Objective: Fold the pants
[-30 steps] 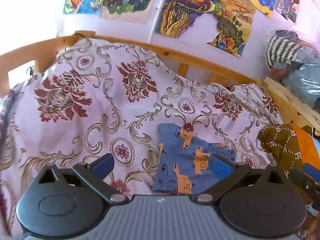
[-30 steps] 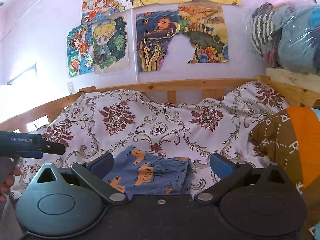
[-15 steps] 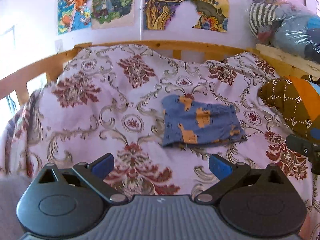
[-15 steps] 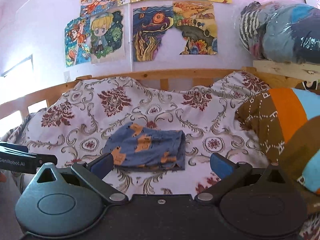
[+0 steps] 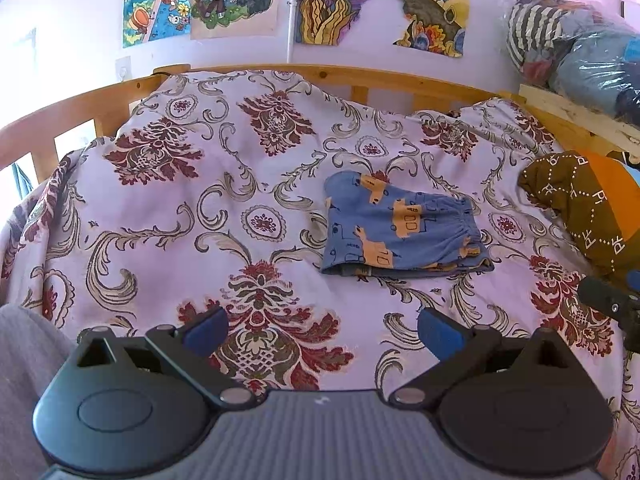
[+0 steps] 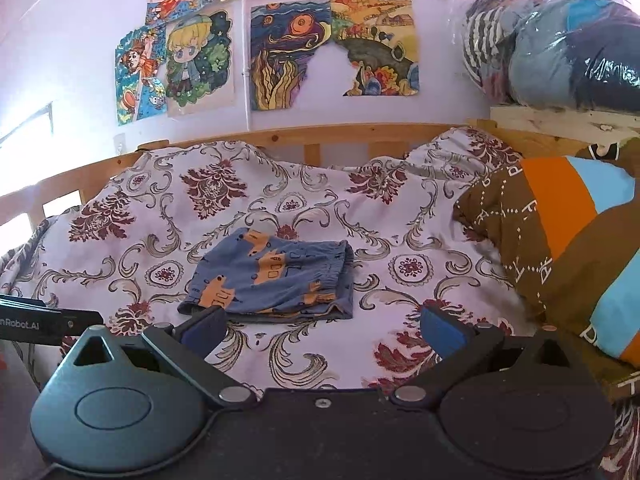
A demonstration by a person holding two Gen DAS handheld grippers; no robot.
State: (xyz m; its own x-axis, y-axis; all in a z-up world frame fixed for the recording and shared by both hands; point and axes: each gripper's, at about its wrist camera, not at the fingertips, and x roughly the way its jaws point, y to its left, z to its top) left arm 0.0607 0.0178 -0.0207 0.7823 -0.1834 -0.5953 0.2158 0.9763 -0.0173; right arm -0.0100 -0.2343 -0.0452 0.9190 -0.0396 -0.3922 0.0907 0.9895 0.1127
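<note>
Bed with floral bedspread (image 5: 168,216), wooden rail behind, drawings on the wall. Left gripper (image 5: 322,326) and right gripper (image 6: 324,326): jaws wide, empty, both hovering short of the folded blue pants (image 6: 272,280). Pants lie ahead-right of the left jaws, ahead-left of the right; long axis crosswise; right looks nearer. Fold looks done. Brown-orange pillow (image 6: 560,232) at right.

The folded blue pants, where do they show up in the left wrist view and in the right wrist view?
Left wrist view: folded blue pants lie right of centre on the floral bedspread.
Right wrist view: pants lie left of centre, just beyond the left finger of the tongs.
Shared landmark: the torn swirl painting on the wall.
</note>
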